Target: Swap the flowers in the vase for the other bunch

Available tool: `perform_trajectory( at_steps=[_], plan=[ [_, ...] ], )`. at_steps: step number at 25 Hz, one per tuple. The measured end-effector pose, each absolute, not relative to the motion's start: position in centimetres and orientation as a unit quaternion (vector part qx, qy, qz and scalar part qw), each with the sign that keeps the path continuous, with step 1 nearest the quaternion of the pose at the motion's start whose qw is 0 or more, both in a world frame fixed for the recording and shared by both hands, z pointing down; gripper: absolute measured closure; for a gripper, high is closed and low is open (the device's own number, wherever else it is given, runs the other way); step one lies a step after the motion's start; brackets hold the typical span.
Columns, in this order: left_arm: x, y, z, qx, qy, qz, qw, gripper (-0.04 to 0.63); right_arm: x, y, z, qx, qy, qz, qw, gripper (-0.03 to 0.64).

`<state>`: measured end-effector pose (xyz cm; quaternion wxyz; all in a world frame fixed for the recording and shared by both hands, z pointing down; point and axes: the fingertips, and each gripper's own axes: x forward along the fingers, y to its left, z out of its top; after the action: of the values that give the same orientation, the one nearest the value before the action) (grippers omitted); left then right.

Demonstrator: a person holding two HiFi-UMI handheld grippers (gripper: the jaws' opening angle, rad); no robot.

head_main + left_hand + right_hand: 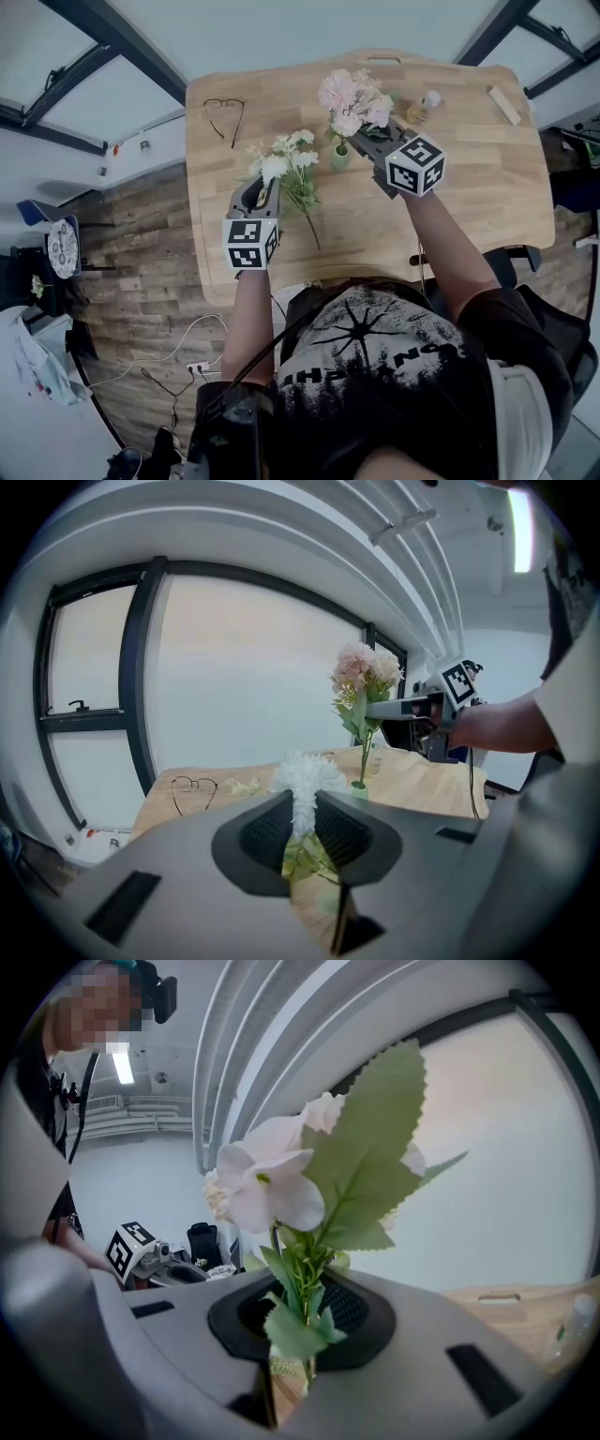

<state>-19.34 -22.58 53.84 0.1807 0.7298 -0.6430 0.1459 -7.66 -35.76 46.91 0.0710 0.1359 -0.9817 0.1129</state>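
My right gripper [363,143] [302,1335] is shut on the green stems of a pink bunch [354,101] [281,1180] and holds it upright over the small green vase [340,157] [361,788]. In the left gripper view the bunch's [366,672] stem reaches down to the vase's mouth. My left gripper [263,190] [304,834] is shut on the stems of a white bunch [284,161] [302,778], held above the wooden table [469,206] to the left of the vase. The white bunch's long stem trails back toward the person.
A pair of glasses [225,112] [192,790] lies at the table's far left. A small bottle [427,103] [572,1321] and a wooden block [503,105] sit at the far right. The person stands at the near edge; wood floor and cables lie to the left.
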Motion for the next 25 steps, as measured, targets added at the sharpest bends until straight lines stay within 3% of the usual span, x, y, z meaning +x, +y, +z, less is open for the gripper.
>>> perform_trajectory(
  at_steps=[25],
  plan=[
    [-17.8,-22.4,54.4,0.736,-0.634,0.131,0.199,0.515,-7.5,-35.1,55.1,0.141,-0.978,0.116,0.103,0.560]
  ],
)
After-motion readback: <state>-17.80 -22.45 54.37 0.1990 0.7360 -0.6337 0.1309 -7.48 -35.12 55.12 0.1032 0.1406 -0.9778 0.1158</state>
